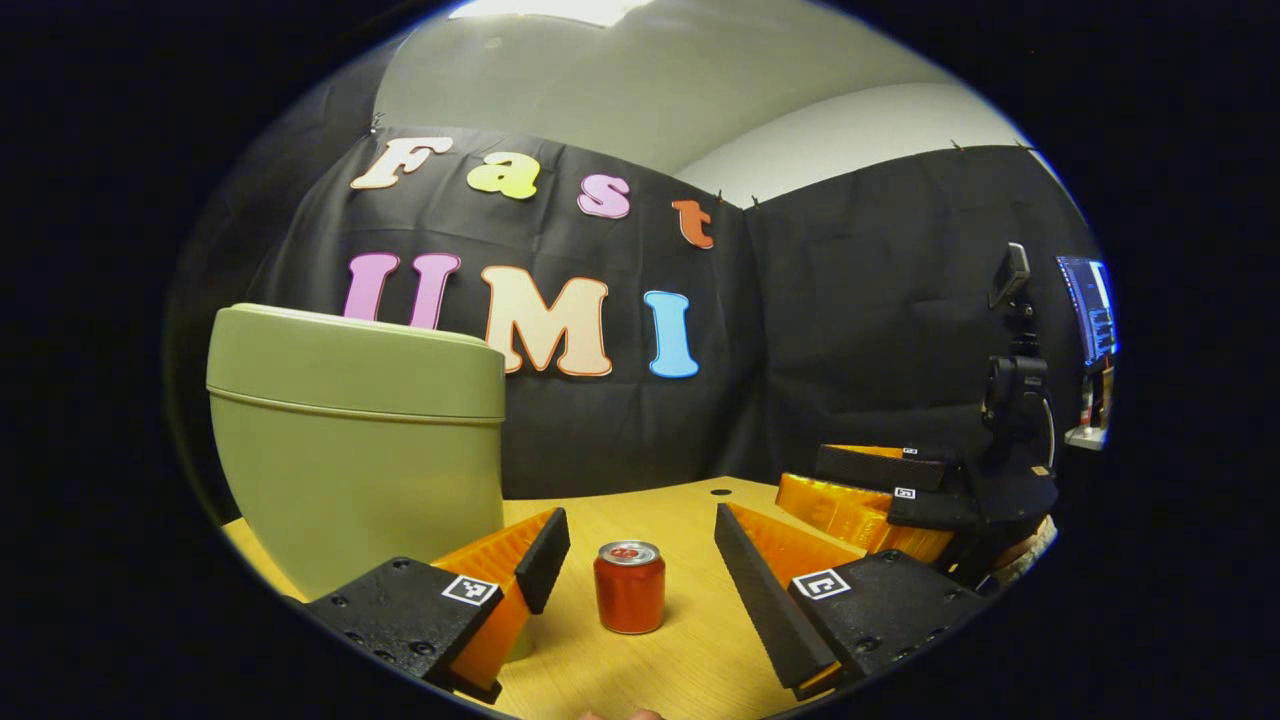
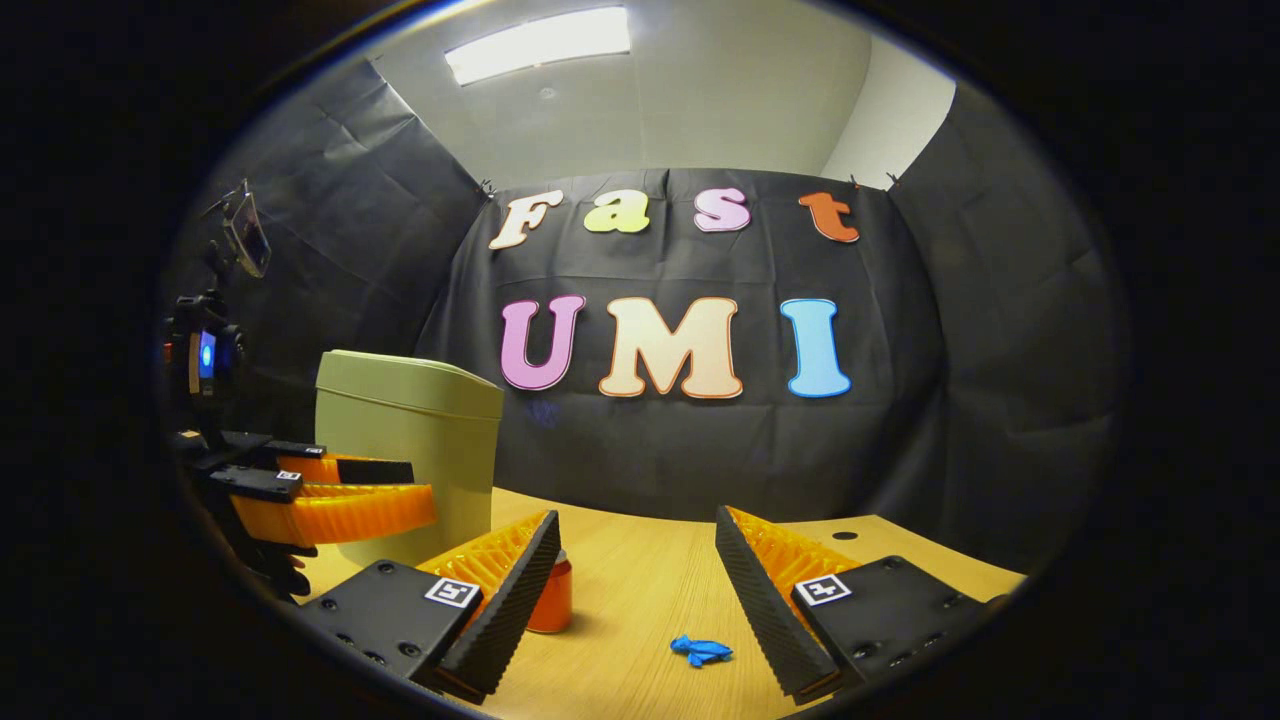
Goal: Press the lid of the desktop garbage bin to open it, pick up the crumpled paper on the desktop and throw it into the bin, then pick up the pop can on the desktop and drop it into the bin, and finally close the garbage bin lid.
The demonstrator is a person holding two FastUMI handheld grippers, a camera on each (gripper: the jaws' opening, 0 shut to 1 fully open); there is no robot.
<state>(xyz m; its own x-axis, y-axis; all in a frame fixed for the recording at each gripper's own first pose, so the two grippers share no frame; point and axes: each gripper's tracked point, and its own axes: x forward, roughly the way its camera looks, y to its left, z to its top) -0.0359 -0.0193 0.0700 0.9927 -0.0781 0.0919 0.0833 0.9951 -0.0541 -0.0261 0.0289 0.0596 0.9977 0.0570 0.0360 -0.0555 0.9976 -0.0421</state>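
A green desktop bin [image 1: 355, 440] stands at the left with its lid [image 1: 350, 360] down. The red pop can [image 1: 629, 587] stands upright on the wooden table [image 1: 690, 650], low between the spread fingers of my left gripper [image 1: 640, 515], which is open and touches nothing. In the right gripper view, small blue crumpled paper [image 2: 700, 650] lies on the table between the fingers of my right gripper [image 2: 637, 520], close to its right finger; that gripper is open too. The can [image 2: 553, 597] is half hidden behind its left finger. The left gripper [image 2: 420, 487] hovers in front of the bin [image 2: 410, 440].
The right gripper [image 1: 800, 485] sits at the right of the left gripper view, beside a black stand with a phone [image 1: 1012, 350] and a monitor [image 1: 1097, 305]. A cable hole [image 2: 845, 535] marks the table near the back wall.
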